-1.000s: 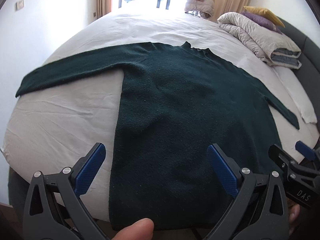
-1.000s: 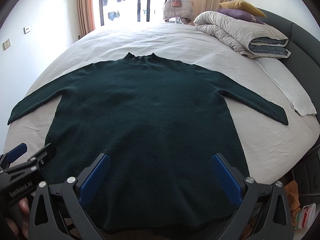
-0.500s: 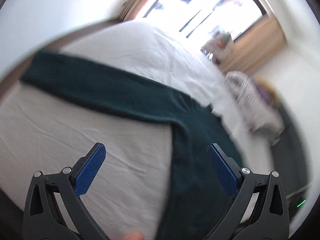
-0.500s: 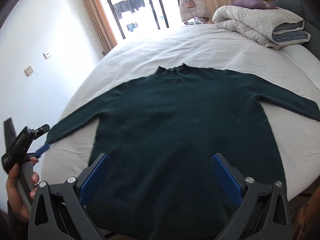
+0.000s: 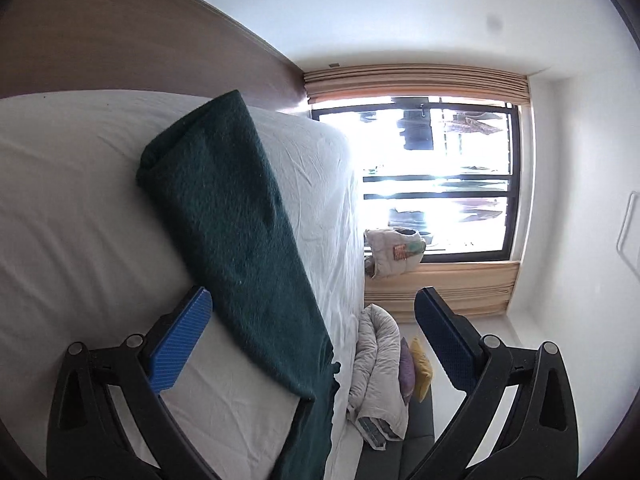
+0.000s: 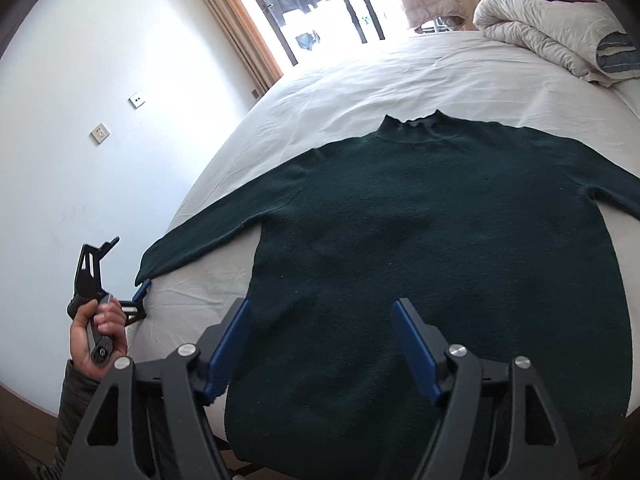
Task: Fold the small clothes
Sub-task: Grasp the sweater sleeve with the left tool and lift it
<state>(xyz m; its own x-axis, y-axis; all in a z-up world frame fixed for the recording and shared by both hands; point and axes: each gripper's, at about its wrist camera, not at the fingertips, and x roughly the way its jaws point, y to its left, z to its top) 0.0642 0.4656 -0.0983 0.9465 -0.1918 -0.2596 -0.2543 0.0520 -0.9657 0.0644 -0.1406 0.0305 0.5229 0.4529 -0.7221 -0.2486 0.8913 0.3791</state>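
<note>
Sleeve first: in the left wrist view the dark green knitted sweater [image 5: 236, 248] runs from eleven o'clock down to six across the white bed sheet [image 5: 72, 240], and the left gripper [image 5: 312, 320] sits rolled on its side with jaws wide apart around the cuff, pressing nothing, probably lined up to pinch it. In the right wrist view the sweater [image 6: 440, 248] lies flat, neck at twelve, arms spread, fuzzy and unfolded. The right gripper [image 6: 320, 332] hovers over the hem at six, jaws closing with no cloth yet pinched between them.
</note>
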